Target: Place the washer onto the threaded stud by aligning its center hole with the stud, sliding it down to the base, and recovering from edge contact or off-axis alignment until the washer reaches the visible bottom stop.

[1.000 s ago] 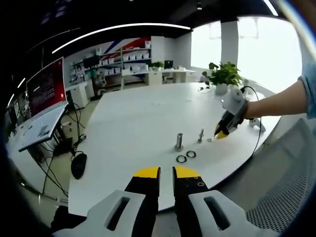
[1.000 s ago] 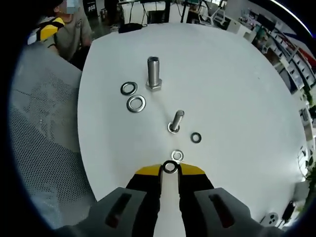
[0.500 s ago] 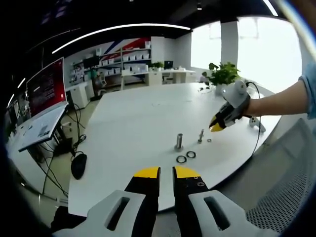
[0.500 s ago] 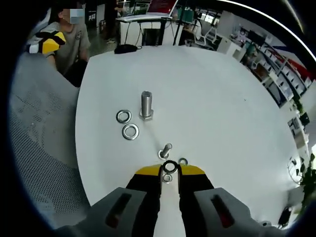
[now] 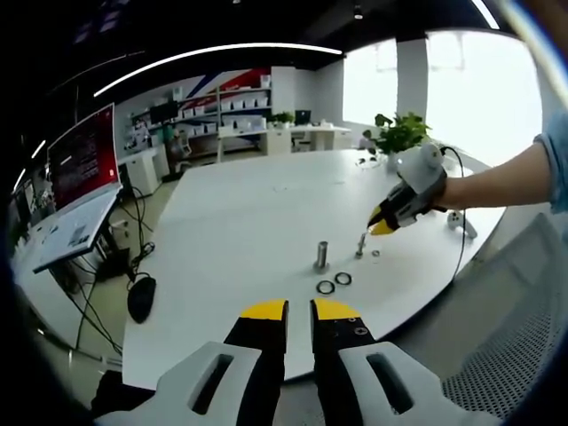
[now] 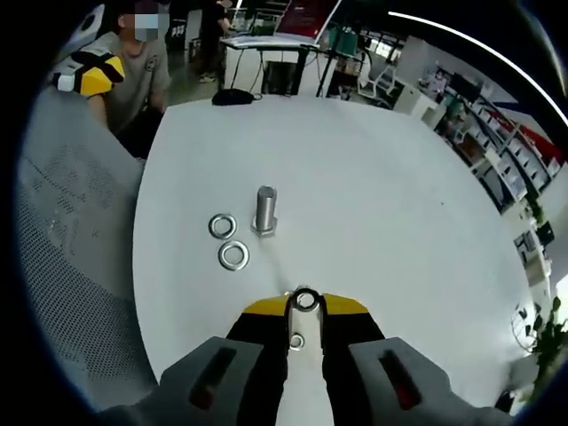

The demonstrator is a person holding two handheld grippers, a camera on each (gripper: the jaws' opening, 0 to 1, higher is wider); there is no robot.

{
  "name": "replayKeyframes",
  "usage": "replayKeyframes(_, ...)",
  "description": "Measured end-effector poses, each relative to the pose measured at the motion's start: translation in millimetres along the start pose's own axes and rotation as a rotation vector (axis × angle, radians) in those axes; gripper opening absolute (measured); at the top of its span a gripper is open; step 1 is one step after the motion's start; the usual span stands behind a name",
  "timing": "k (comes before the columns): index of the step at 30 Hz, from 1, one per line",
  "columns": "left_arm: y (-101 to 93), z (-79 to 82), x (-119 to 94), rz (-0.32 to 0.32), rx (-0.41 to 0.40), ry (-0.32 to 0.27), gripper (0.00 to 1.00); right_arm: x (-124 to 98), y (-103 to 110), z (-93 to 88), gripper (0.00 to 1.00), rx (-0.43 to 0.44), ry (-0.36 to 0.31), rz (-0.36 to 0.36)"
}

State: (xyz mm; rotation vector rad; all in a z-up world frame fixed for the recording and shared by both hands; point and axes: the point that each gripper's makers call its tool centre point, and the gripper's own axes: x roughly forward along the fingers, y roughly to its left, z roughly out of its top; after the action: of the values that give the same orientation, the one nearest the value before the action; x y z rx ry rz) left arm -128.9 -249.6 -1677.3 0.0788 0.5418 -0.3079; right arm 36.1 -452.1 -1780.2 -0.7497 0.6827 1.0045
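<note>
The washer (image 6: pixel 306 300) is pinched between the tips of the right gripper (image 6: pixel 305 306), directly above the small threaded stud (image 5: pixel 360 245). In the left gripper view, the right gripper angles down over that stud, forearm extended from the right. The left gripper (image 5: pixel 299 311), jaws nearly together and empty, hovers off the white desk (image 5: pixel 248 213) edge.

The washer (image 6: pixel 306 300) is a small dark ring pinched flat at the yellow tips, at 6 o'clock in the right gripper view. The threaded stud (image 5: pixel 361 244) stands upright on the table, thin, silvery, directly beneath it.
</note>
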Motion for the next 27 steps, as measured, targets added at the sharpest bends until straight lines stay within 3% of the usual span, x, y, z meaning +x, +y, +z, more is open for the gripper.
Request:
replayKeyframes(13, 0.4, 0.6, 0, 0.001, -0.002, -0.003, 0.07, 11, 1, 3.6, 0.14, -0.047, 0.086, 0.051)
replayKeyframes(27, 1.3, 0.3, -1, 0.003, -0.004, -0.003, 0.07, 21, 7, -6.0, 0.14, -0.060, 0.170, 0.104)
